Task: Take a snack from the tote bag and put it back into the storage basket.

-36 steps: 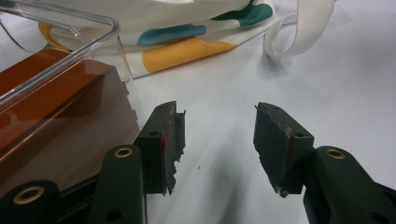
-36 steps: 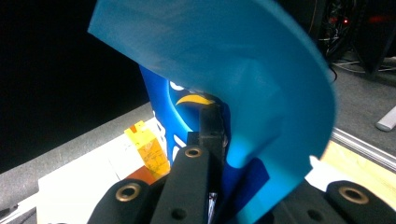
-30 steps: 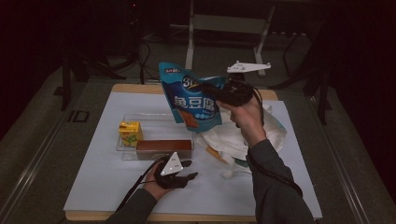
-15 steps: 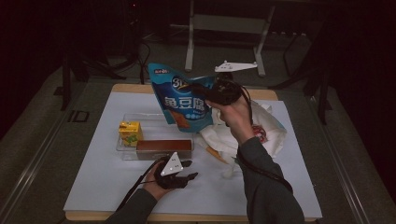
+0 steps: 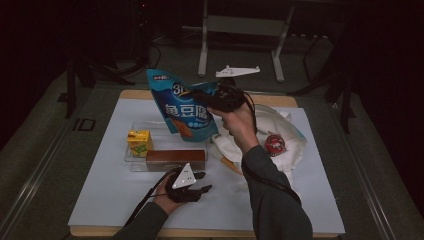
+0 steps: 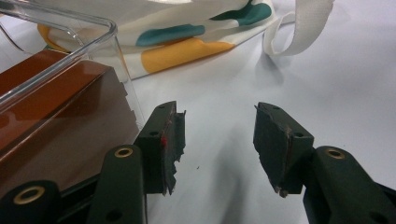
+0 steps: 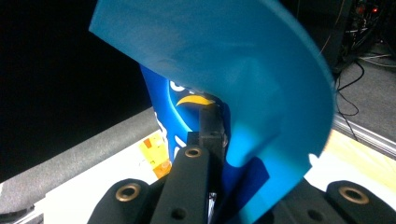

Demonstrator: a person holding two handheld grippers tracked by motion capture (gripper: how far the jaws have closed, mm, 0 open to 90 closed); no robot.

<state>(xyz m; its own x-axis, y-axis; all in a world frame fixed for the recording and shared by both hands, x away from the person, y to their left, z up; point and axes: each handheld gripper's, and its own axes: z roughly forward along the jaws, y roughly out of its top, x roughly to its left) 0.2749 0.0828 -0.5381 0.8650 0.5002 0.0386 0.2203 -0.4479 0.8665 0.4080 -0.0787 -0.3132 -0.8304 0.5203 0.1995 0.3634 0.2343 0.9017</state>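
The right gripper (image 5: 212,97) was clamped on the upper edge of the blue snack bag (image 5: 182,107), holding it in the air above the far middle of the white mat (image 5: 100,195); in the right gripper view its jaws were pressed together on the bag's (image 7: 224,70) curled blue film, which rose over the camera toward twelve o'clock. Seen from the high view, the bag hung at about nine o'clock from that gripper, tilted, its lower end above the far side of the clear tray (image 5: 131,159). In the tray lay a long brown box (image 5: 176,160), and at ten o'clock from the box stood a small yellow carton (image 5: 139,143). At three o'clock from the tray, a white cloth tote bag (image 5: 285,145) with yellow and teal patches lay crumpled on the mat, a round red item (image 5: 274,144) resting on it. The left gripper (image 5: 197,184) sat low on the mat at six o'clock from the brown box, just beside the tray, its jaws standing apart with nothing between them. In the left gripper view the bare mat (image 6: 355,70) showed between its pads, the tray's (image 6: 109,37) clear corner and the brown box (image 6: 56,121) lay at ten o'clock, and the tote's (image 6: 187,46) patterned cloth stretched across at twelve o'clock.
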